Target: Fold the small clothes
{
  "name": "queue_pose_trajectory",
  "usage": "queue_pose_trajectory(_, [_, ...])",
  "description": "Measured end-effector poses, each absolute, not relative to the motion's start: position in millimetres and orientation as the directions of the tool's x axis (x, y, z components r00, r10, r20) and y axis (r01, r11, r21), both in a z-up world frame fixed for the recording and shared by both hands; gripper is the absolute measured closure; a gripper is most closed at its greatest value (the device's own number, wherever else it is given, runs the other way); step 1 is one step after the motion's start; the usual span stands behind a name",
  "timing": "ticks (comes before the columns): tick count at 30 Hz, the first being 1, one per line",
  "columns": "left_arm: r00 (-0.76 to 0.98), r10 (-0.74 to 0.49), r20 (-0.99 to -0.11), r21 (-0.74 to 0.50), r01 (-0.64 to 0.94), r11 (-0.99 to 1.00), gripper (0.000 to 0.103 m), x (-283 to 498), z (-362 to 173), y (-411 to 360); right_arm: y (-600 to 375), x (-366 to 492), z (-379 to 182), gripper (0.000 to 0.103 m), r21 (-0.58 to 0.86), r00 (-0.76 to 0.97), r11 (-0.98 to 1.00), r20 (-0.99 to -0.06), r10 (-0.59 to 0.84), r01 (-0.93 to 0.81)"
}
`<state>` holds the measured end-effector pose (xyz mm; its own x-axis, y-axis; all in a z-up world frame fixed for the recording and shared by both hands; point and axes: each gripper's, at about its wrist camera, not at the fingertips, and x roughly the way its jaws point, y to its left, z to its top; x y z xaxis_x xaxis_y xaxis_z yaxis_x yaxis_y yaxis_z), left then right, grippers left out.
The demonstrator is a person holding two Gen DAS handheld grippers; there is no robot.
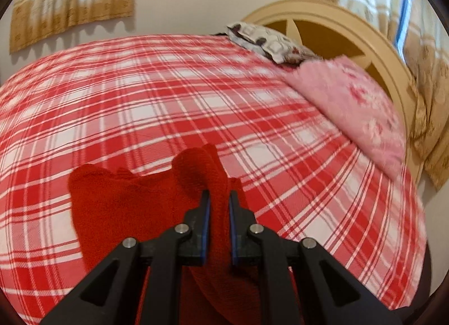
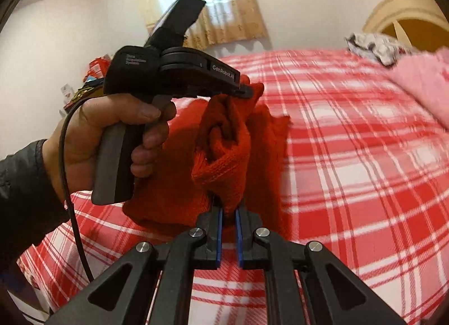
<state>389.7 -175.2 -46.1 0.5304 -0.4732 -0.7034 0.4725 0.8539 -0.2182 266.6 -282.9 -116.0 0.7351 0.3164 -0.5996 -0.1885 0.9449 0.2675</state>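
Both hand-held grippers, left (image 1: 218,198) and right (image 2: 228,211), clamp red knit garment (image 2: 224,139) above plaid bed (image 2: 350,156).

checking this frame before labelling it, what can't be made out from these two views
- Red knit garment: bunched between both tongs, so its type and full outline are hidden in both views.
- Left tongs: in the right wrist view the tips are buried in the knit.
- Right tongs: pads shut on the knit; the pinched edge is covered.
- Clutter by the far wall: too small, blurred.
- Pink pillow print: motion-blurred in the left wrist view.
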Motion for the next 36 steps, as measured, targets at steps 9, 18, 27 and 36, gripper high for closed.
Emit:
queue_pose_trajectory(9, [0.607, -0.433, -0.666, -0.103, 0.500, 0.860, 0.057, 360.2, -33.7, -181.2, -307.5, 264.4, -134.6, 0.092, 0.353, 0.680, 0.927, -0.649, 0.341, -0.128])
queue_pose_trajectory(18, [0.720, -0.330, -0.611, 0.020, 0.430, 0.902, 0.037, 305.4, -61.2, -110.0, -300.1, 253.6, -87.8, 0.070, 0.275, 0.807, 0.951, -0.526, 0.270, -0.139])
queue_pose_trajectory(27, [0.715, -0.293, -0.635, 0.006, 0.385, 0.923, 0.026, 311.1, -95.9, -99.4, -264.7, 334.2, -123.6, 0.070, 0.275, 0.634, 0.944, -0.701, 0.325, -0.180])
queue_pose_trajectory(36, [0.710, -0.316, -0.630, -0.092, 0.336, 0.937, 0.012, 307.4, -101.0, -80.2, -252.1, 358.5, -87.0, 0.070, 0.242, 0.680, 0.945, -0.657, 0.325, -0.218])
